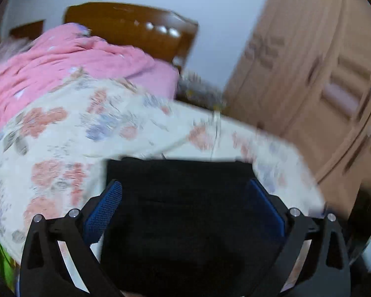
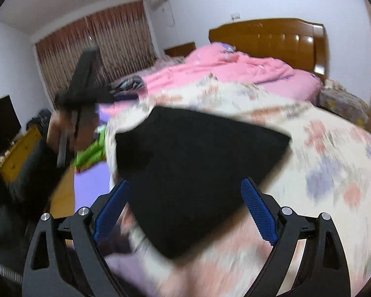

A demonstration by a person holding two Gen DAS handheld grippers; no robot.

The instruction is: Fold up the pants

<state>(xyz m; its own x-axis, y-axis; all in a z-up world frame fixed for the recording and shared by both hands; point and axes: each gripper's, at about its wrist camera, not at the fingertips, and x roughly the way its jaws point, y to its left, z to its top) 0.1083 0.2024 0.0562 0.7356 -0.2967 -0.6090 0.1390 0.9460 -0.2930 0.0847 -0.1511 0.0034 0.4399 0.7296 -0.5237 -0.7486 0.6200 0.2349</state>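
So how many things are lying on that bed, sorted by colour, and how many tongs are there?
Black: 1, the folded pants
Pink: 1, the quilt
Cream floral: 1, the bedspread
Green: 1, a cloth at the bed's edge, too blurred to name
Tongs: 2, the left tongs and the right tongs
Total: 6

Black pants (image 2: 197, 163): one folded pair
Grippers: two, left gripper (image 1: 184, 208) and right gripper (image 2: 185, 205)
Floral covers (image 1: 86, 136): one
Pink quilts (image 2: 235, 69): one
Headboards (image 2: 279, 42): one
Wardrobes (image 1: 309, 74): one
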